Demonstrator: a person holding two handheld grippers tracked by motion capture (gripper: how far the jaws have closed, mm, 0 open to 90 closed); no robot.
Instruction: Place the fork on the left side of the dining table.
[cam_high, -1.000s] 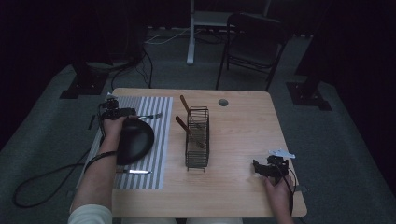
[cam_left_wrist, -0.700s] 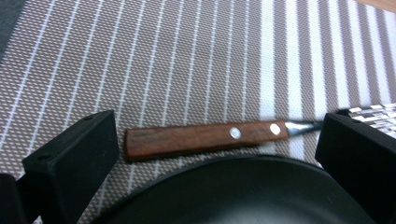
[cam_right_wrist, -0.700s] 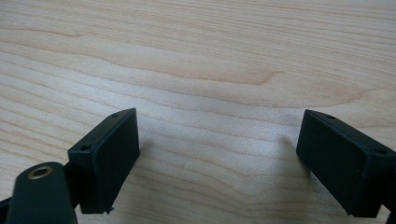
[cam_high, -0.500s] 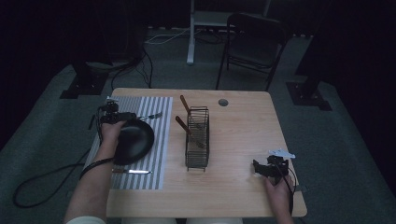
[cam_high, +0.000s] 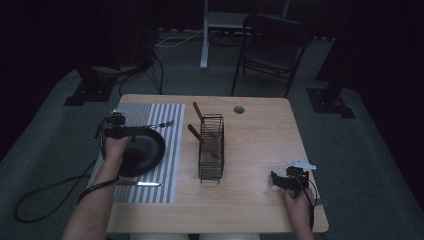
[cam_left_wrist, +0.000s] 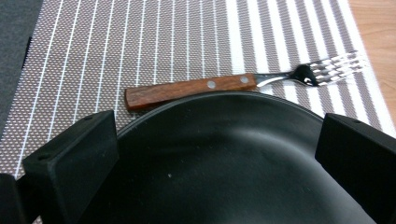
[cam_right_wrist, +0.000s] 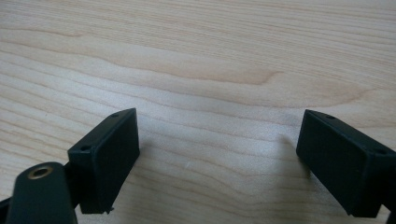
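A black plate (cam_high: 145, 150) lies on the striped placemat (cam_high: 170, 112). My left gripper (cam_high: 122, 131) hovers low over the plate's far-left rim, open, and in the left gripper view (cam_left_wrist: 217, 135) its jaws stand wide apart on either side of the plate (cam_left_wrist: 219, 177) without touching it. Just beyond the rim lies a wooden-handled fork (cam_left_wrist: 196, 88), tines to the right, also seen in the high view (cam_high: 161, 123). My right gripper (cam_high: 280, 180) rests open near the table's front right corner, and between its jaws (cam_right_wrist: 217, 126) is bare wood.
A black wire rack (cam_high: 211, 150) stands mid-table with two wooden utensils (cam_high: 202, 141) leaning in it. A knife (cam_high: 140, 184) lies on the mat in front of the plate. The table has a round cable hole (cam_high: 238, 109). Chair (cam_high: 270, 47) and stand bases sit behind the table.
My left gripper has slid a little left and toward the person, from over the plate's far side to its left rim. Plate, fork and right gripper stay put.
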